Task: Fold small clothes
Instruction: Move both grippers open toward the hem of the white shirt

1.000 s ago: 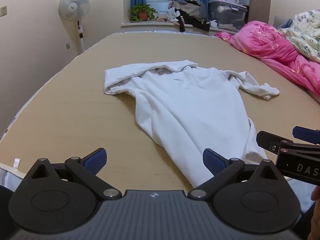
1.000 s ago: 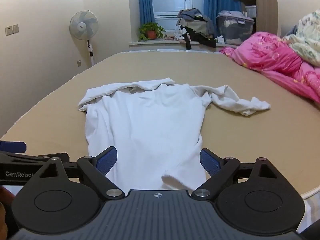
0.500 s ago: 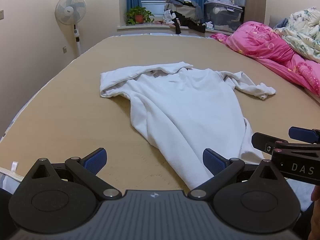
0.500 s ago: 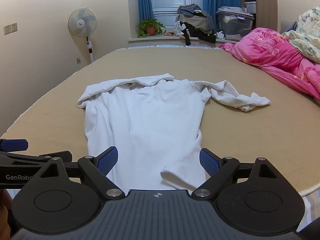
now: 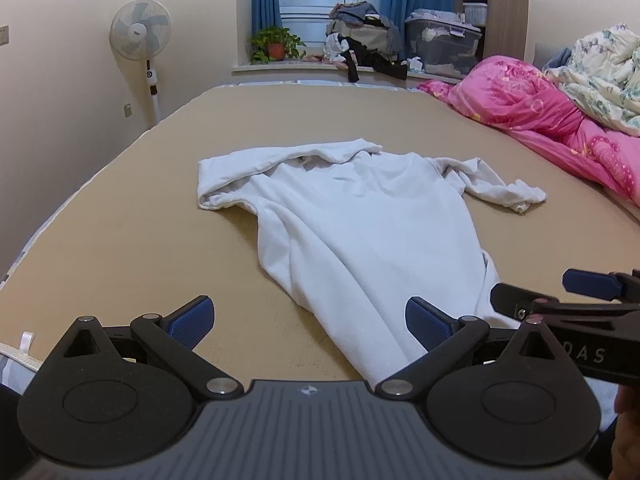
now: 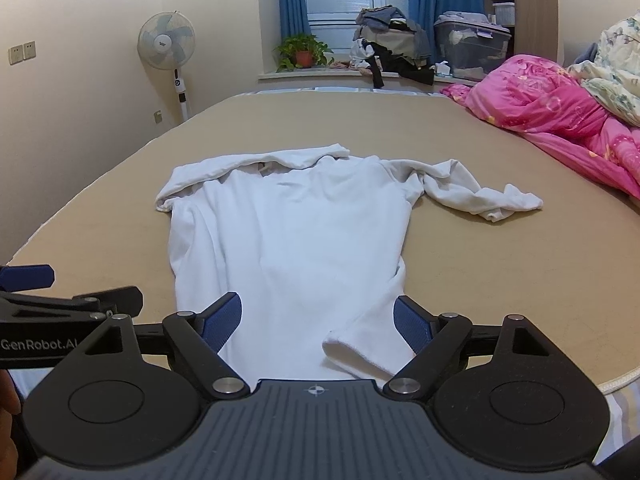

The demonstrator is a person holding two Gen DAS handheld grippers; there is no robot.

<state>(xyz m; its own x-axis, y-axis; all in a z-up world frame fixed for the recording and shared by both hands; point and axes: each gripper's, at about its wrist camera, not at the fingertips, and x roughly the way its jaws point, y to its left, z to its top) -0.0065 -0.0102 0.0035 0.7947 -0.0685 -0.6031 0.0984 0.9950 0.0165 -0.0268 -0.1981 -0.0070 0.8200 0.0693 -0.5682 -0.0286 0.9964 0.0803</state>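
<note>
Since a second ago, only the left gripper (image 5: 307,322) has drifted slightly sideways. Beige bed sheet (image 6: 500,264) bears the white cotton T-shirt (image 6: 296,248), collar pointing toward the window, hem nearest. Both the left and the right gripper (image 6: 317,322) gape wide, empty.

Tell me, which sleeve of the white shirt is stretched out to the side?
The right-hand sleeve, pointing toward the pink quilt. It trails away from the white shirt, ending in a crumpled cuff. The left-hand sleeve lies folded across the collar.
</note>
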